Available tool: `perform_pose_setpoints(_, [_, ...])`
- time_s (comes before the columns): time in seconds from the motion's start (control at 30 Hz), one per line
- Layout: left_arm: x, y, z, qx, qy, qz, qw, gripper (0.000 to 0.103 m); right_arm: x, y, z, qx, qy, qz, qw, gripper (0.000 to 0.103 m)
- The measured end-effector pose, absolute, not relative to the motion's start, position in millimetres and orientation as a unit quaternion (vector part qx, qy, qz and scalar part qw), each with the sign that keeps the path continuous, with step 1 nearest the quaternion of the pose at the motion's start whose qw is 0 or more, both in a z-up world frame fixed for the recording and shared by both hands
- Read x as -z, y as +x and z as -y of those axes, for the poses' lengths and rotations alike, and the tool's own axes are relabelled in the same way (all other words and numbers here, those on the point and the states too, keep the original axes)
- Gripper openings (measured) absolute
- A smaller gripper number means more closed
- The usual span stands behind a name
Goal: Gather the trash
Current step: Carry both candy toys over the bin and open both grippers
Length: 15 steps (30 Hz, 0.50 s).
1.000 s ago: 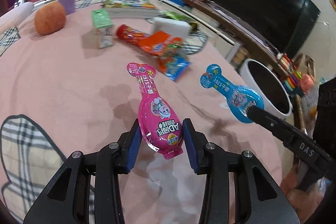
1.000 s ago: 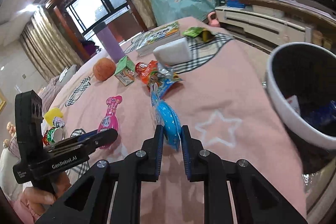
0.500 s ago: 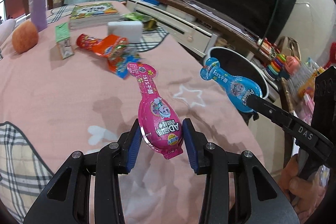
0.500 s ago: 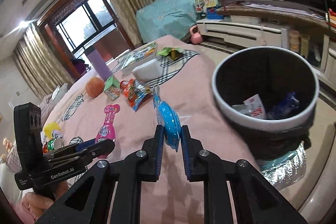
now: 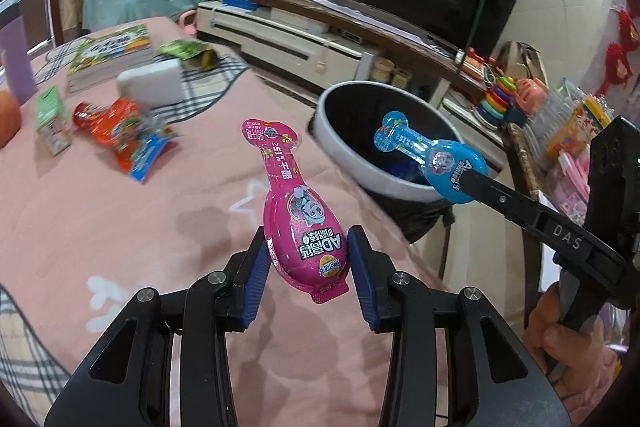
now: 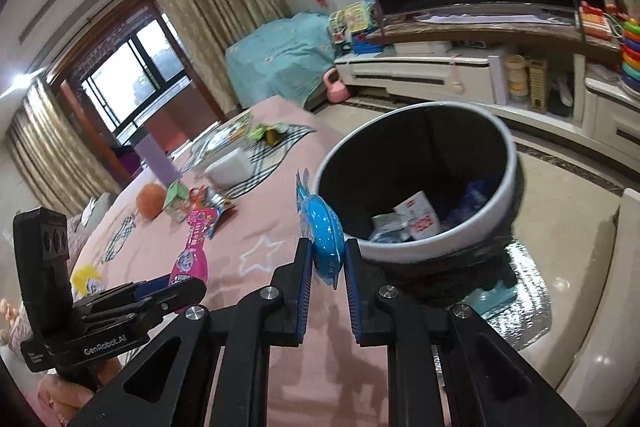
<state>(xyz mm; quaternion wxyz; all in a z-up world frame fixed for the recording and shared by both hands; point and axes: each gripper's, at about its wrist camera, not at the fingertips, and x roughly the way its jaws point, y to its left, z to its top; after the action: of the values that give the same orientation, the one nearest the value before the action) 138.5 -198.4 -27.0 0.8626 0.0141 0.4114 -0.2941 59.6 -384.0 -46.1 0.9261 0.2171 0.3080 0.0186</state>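
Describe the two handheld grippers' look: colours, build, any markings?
Both match: the left gripper and right gripper are matte black with cut-out triangular arms, silver pivot screws, and ribbed blue pads on the fingers. The right one's side reads "DAS"; the left one's reads "GenRobot.AI". Tall black block at each rear. No cables or sleeves visible.

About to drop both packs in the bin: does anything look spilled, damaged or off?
Nothing spilled or damaged. The pink egg-shaped candy pack and blue egg-shaped candy pack look intact. Loose orange and blue snack wrappers lie crumpled on the pink tablecloth.
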Motion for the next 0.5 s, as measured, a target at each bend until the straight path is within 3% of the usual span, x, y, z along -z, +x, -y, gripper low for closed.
perform_pose_setpoints(0.5, [20.3, 159.2, 258.6, 0.327, 0.033, -0.416, 0.848, 0.038, 44.1, 64.9, 426.8, 0.017, 0.219, -0.301, 0.928, 0.016])
